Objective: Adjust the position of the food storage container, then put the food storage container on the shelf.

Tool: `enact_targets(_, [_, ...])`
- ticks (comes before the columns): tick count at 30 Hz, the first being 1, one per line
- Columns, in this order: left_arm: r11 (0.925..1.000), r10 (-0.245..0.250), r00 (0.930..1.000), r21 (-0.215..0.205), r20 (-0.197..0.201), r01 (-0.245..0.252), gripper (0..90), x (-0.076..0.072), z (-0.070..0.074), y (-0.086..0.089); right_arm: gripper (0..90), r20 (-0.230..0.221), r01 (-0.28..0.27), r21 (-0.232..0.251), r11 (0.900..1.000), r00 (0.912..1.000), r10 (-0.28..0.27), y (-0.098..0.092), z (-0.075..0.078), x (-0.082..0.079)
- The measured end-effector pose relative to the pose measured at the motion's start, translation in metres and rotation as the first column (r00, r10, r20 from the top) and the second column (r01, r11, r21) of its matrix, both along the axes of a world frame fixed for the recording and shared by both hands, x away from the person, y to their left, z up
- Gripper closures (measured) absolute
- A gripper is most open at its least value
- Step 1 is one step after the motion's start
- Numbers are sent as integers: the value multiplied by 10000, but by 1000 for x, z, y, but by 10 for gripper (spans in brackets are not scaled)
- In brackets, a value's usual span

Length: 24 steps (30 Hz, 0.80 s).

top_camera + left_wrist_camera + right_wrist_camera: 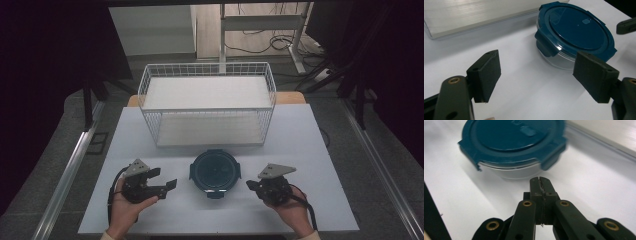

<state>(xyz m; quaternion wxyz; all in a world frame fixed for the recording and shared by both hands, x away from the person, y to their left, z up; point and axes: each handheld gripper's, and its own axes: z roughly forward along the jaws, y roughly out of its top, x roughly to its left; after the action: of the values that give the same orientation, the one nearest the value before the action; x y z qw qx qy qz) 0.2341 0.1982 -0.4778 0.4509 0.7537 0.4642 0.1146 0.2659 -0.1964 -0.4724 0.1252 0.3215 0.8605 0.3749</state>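
We find the left tool point(167, 181) released, jaws wide; the right tool point(251, 185) clenched on nothing. A lidded container point(215, 172) sits on the bench point(300, 145) between them, untouched, just ahead of each tool's jaws.

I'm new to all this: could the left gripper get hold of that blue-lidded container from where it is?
Probably yes. The left gripper is open, its jaws facing the container, with bare table between them. The container may be wider than the jaws' opening.

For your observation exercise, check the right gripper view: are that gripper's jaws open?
No. The right gripper has its two black jaws pressed flat together with nothing between them, just short of the round container with the blue lid.
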Motion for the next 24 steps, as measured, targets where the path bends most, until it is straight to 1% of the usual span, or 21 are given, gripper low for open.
enact_targets(1, [10000,25,10000,-33,11,-25,219,-1,0,1,817,54,102,158,9998,9999,-103,-3,2,1])
enact_targets(2, [10000,34,10000,-66,33,-34,219,-1,1,1,713,97,203,419,9989,9997,-207,-5,4,1])
enact_targets(3, [10000,52,10000,-84,50,-51,218,-1,2,2,594,252,417,708,9966,9987,-436,-7,7,2])
enact_targets(4, [9999,95,9999,-131,40,-95,218,-1,3,2,514,339,586,866,9945,9975,-618,-7,8,2])
enact_targets(5, [9998,130,9999,-162,47,-129,216,-1,4,2,437,356,710,1115,9912,9965,-754,-9,10,3])
enact_targets(6, [9995,205,9998,-223,15,-205,211,-2,6,2,345,170,811,1546,9846,9963,-847,-11,11,5])
enact_targets(7, [9993,245,9997,-286,-12,-245,211,-3,7,2,345,170,811,1546,9846,9963,-847,-11,11,5])
enact_targets(9, [9989,349,9994,-308,-26,-349,214,-4,10,1,273,-15,955,1857,9779,9953,-969,-14,11,8])
enact_targets(10, [9989,349,9994,-308,-26,-349,214,-4,10,1,261,-30,999,1877,9771,9949,-1011,-15,10,9])
enact_targets(12, [9987,387,9993,-323,-21,-387,214,-4,12,0,250,-59,1036,1901,9763,9945,-1044,-16,11,10])
enact_targets(14, [9983,394,9992,-427,-78,-397,213,-5,13,-1,242,-156,1075,2094,9719,9942,-1066,-18,12,11])
enact_targets(16, [9983,390,9991,-417,-160,-396,211,-5,12,-2,242,-208,1110,2213,9689,9938,-1090,-21,12,12])
enact_targets(18, [9981,442,9988,-410,-227,-451,208,-6,12,-4,242,-158,1192,2267,9666,9928,-1188,-22,13,11])
enact_targets(20, [9980,501,9984,-376,-261,-511,200,-6,14,-5,234,-119,1189,2240,9673,9928,-1193,-21,14,10])
enact_targets(21, [9973,577,9979,-431,-279,-588,198,-7,17,-6,224,-254,1175,2291,9663,9931,-1148,-19,14,10])
enact_targets(22, [9973,577,9979,-431,-279,-588,197,-7,17,-6,224,-254,1175,2291,9663,9931,-1148,-19,14,10])
enact_targets(23, [9968,578,9978,-538,-333,-596,195,-6,19,-7,214,-385,1223,2375,9636,9924,-1165,-18,15,10])
enact_targets(24, [9961,568,9976,-653,-392,-592,195,-5,21,-7,214,-385,1223,2375,9636,9924,-1165,-18,15,10])
